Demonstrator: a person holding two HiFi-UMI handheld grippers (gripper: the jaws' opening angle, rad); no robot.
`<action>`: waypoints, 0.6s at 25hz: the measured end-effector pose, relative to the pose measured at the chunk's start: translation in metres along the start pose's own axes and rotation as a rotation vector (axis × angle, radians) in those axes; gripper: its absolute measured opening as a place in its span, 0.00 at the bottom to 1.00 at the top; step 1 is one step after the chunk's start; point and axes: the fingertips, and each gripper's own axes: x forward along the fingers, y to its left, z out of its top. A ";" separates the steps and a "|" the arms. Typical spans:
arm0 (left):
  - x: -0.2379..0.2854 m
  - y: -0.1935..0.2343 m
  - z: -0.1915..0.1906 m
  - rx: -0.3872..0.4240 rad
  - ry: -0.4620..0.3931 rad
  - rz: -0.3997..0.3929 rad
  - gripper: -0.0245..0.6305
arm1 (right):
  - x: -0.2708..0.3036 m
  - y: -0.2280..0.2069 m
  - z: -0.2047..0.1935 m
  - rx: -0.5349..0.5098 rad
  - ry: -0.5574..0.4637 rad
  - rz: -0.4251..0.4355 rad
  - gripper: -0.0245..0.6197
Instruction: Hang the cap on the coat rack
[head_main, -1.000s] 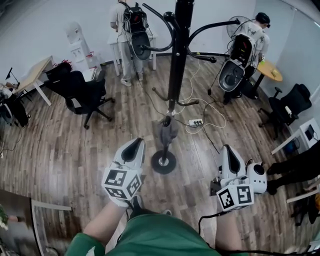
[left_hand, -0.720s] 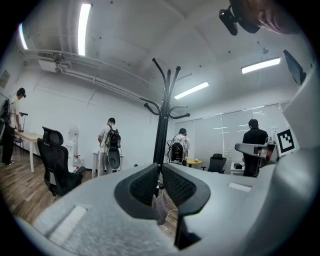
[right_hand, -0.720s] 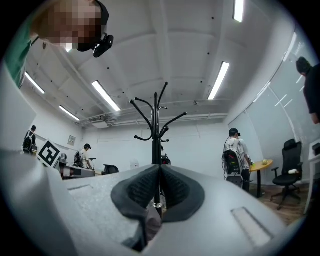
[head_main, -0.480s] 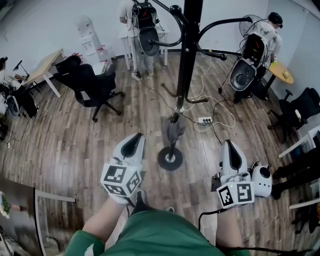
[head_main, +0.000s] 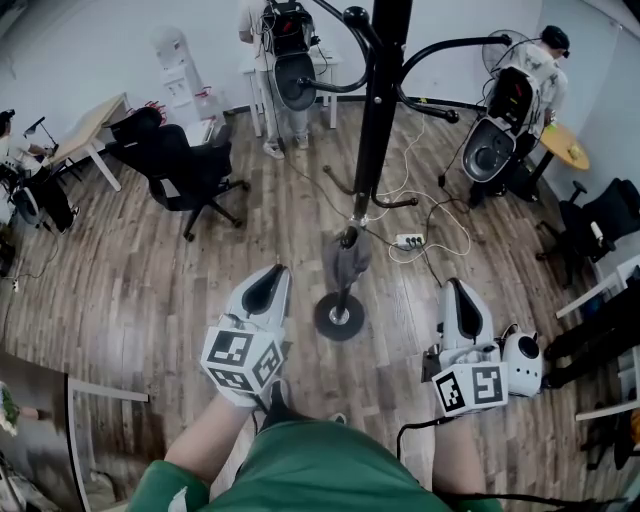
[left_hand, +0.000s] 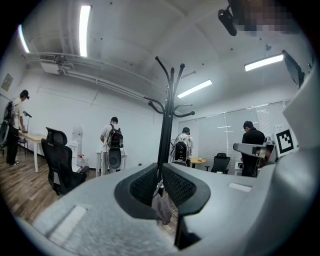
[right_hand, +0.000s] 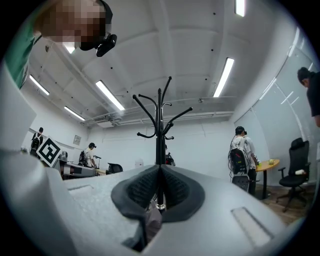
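Note:
A black coat rack (head_main: 376, 130) stands on a round base on the wood floor straight ahead of me. A grey cap (head_main: 346, 262) hangs low on its pole, just above the base. It shows as a grey lump behind the jaws in the left gripper view (left_hand: 161, 209) and the right gripper view (right_hand: 152, 221). My left gripper (head_main: 271, 280) is held low, left of the base, shut and empty. My right gripper (head_main: 457, 292) is to the right of the base, also shut with nothing in it. Both point at the coat rack (left_hand: 167, 115) (right_hand: 159, 120).
A black office chair (head_main: 180, 170) stands at the left and a wooden table (head_main: 85, 130) beyond it. Cables and a power strip (head_main: 410, 241) lie behind the rack. People with backpacks stand at the far wall (head_main: 285, 60) and far right (head_main: 510, 100).
The head view has shifted, so the rack and room sit a little more to the right. Both grippers stay shut and in almost the same place.

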 end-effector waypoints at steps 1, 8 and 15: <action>0.001 0.000 0.000 -0.001 0.001 -0.001 0.10 | 0.001 -0.001 0.000 -0.001 0.001 0.000 0.05; 0.007 -0.002 -0.003 -0.002 0.006 -0.005 0.10 | 0.002 -0.003 -0.003 -0.003 0.008 0.000 0.05; 0.009 -0.002 -0.010 -0.003 0.020 0.005 0.10 | 0.004 -0.003 -0.007 -0.012 0.017 0.005 0.05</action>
